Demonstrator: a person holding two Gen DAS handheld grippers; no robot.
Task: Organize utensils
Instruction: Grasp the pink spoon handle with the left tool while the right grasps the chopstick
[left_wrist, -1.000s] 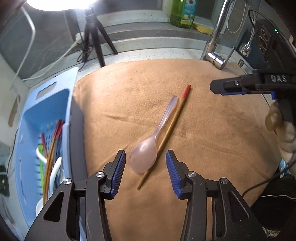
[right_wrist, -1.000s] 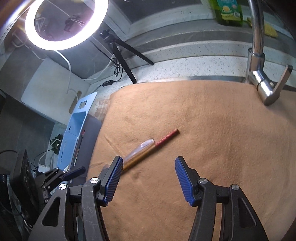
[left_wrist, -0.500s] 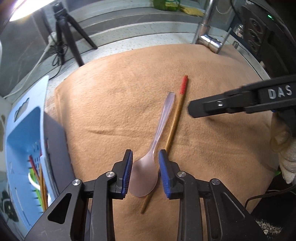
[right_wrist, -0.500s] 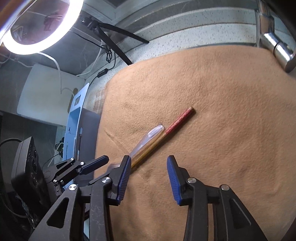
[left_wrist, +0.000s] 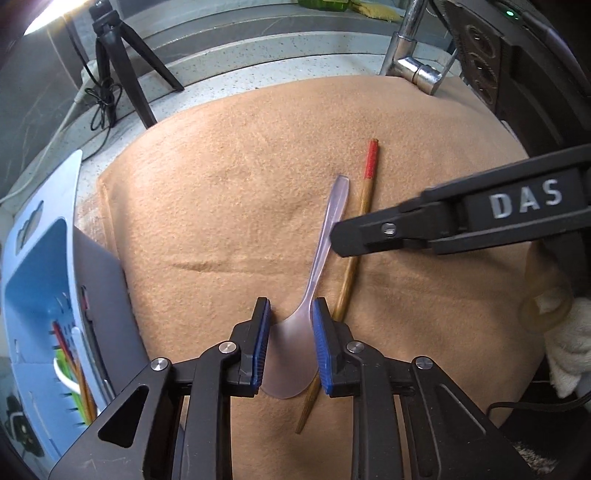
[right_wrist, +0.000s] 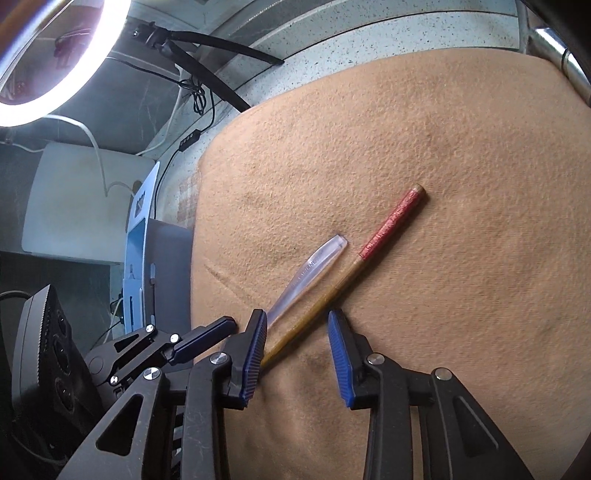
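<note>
A clear plastic spoon (left_wrist: 318, 258) lay on a tan cloth (left_wrist: 229, 206) spread over the desk, its bowl toward the camera and its handle pointing away. The left gripper (left_wrist: 290, 347) had narrowed around the bowl, with a blue pad against each edge, so it held the spoon. Raised lettering ran along the spoon handle in the right wrist view, too small to read.

Just beside the spoon, on its right, lay a wooden chopstick (left_wrist: 354, 266) with a red end, nearly parallel to the handle and passing partly under the bowl's edge. The right gripper (right_wrist: 297, 354) stood partly open, straddling the chopstick's bare wooden part without touching it; the spoon handle ran just past its left pad. In the left wrist view one finger of this gripper reached across above the spoon handle, and its side bore the letters "DAS" in white.

To the left of the spoon, off the cloth's edge, stood a blue basket (left_wrist: 33, 266) holding more chopsticks and pale utensils. Beyond the spoon's handle end, a chrome tap (left_wrist: 410, 62) rose from the speckled desk (left_wrist: 258, 70). A black tripod (left_wrist: 122, 66) stood far to the spoon's upper left, and a lit ring lamp (right_wrist: 55, 55) shone above it.
</note>
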